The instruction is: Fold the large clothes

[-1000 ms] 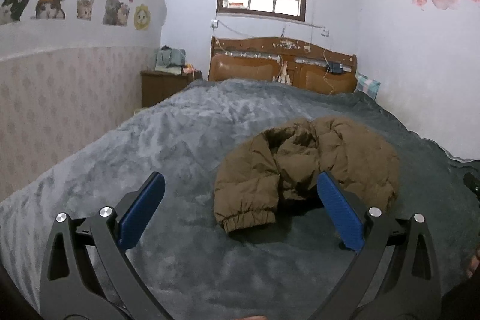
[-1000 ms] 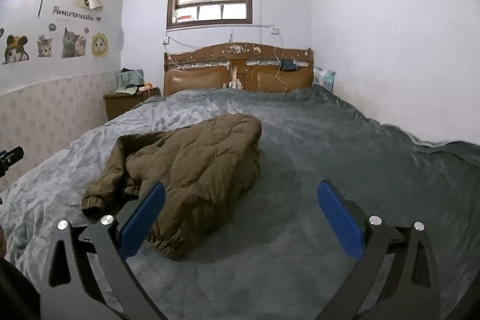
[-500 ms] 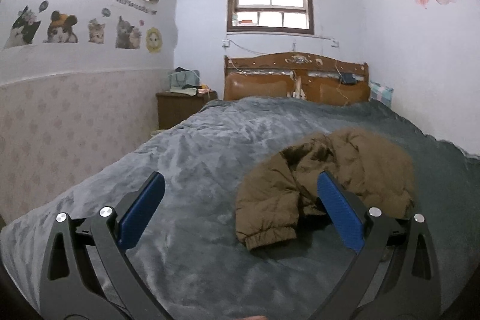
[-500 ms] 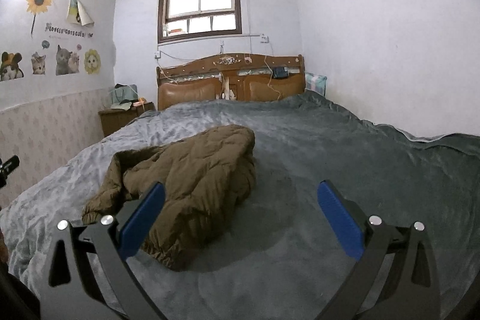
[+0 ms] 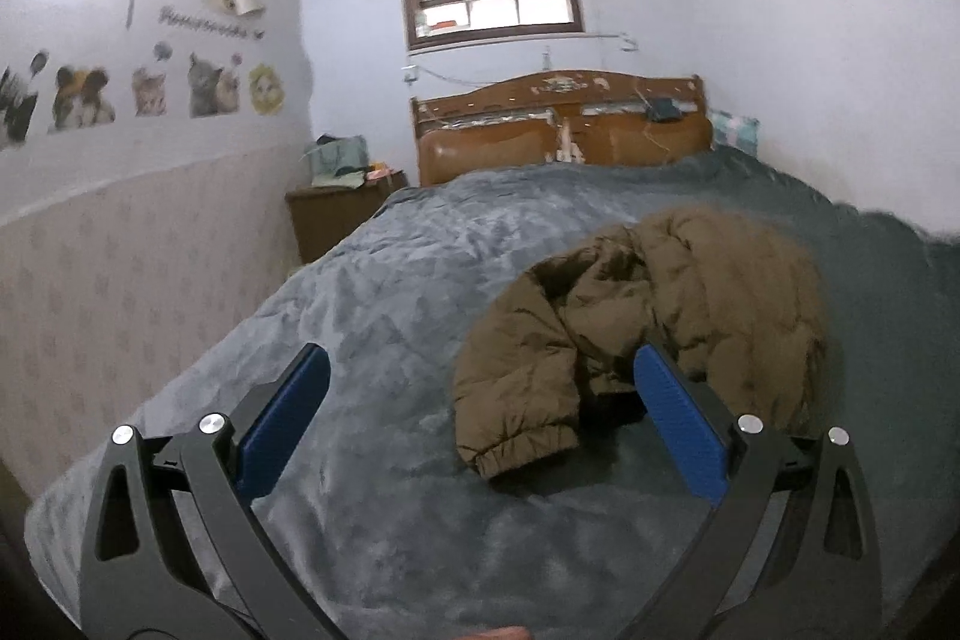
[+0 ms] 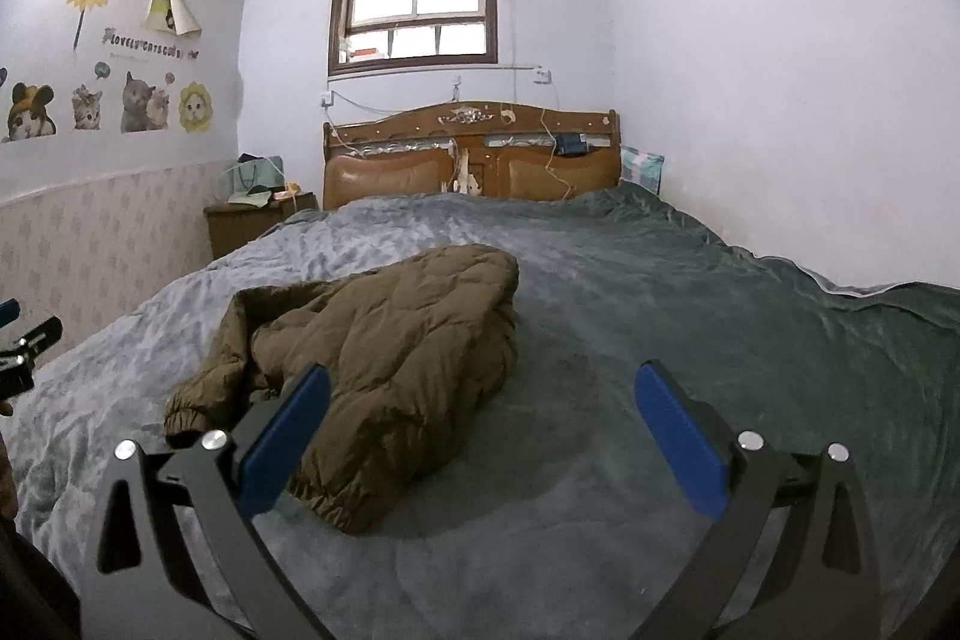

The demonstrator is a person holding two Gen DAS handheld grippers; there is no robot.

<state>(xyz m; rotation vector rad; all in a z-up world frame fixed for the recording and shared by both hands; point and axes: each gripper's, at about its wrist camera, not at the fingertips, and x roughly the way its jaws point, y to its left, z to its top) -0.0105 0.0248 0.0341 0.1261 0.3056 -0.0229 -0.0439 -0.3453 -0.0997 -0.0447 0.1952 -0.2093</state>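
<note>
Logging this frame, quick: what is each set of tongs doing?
Left tongs: open, empty, above the blanket.
Right tongs: open, empty, near the brown jacket.

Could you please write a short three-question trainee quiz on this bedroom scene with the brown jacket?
1. True or false: the brown jacket lies crumpled on the grey blanket.
2. Which gripper holds cloth? A left, B right, C neither.
3. Fill in: the jacket's nearest elastic cuff is ___ of the left gripper's fingers.

Key: 1 true. 2 C: the left gripper and the right gripper are both open and empty. 3 clear.
</note>
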